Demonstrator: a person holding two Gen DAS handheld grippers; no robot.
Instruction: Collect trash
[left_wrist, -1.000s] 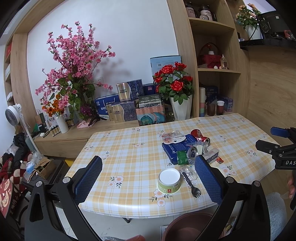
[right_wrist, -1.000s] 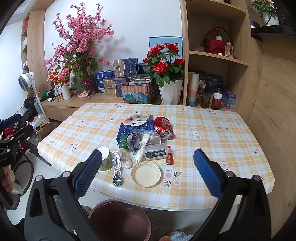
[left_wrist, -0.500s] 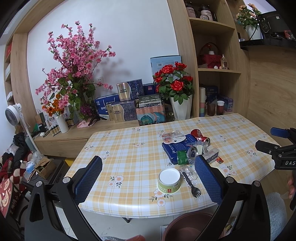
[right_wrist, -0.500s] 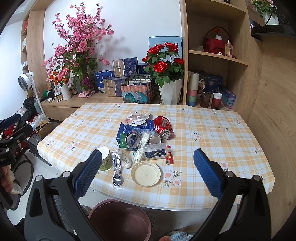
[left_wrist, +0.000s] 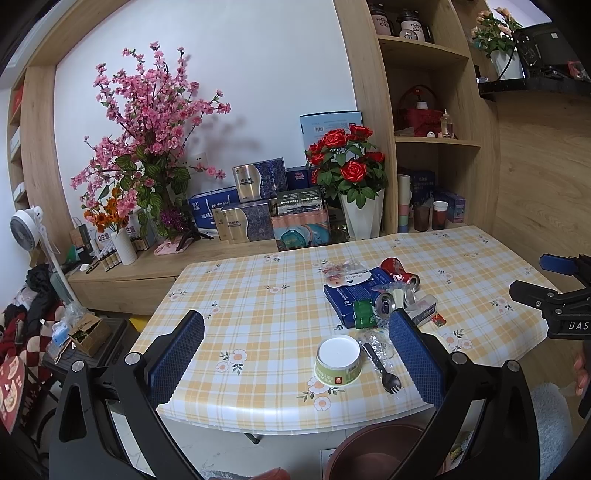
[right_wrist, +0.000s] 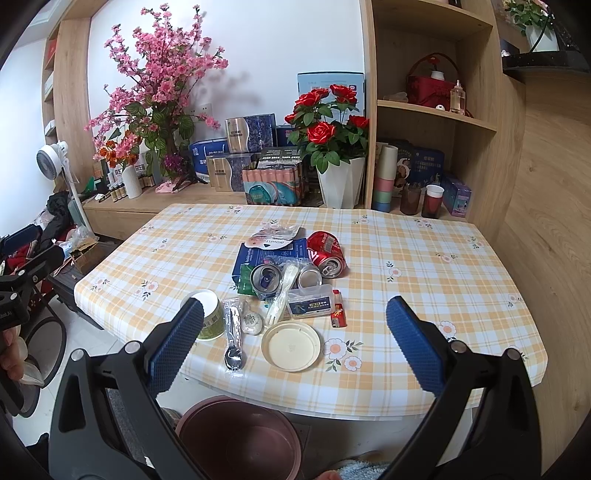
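Left gripper (left_wrist: 295, 354): jaws apart, empty, short of the bench (left_wrist: 258, 295).
Right gripper (right_wrist: 295, 341): jaws apart, empty.
Trash: red can (right_wrist: 327, 251), lid (right_wrist: 291, 345), clustered mid-bench.
Bin (right_wrist: 240, 435): below bench edge.

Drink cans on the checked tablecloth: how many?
3: red crushed can at the pile's right; silver open-topped can lying centre; smaller silver can between them. Others may hide beneath wrappers.

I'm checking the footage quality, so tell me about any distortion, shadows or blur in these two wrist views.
Left wrist view: strong fisheye bending of the shelf unit, dark corners, and the pink blossom branches cast a soft shadow on the white wall. Right wrist view: same curvature, the table edge bows; the trash stays sharp, down to the red can. No motion blur in either.
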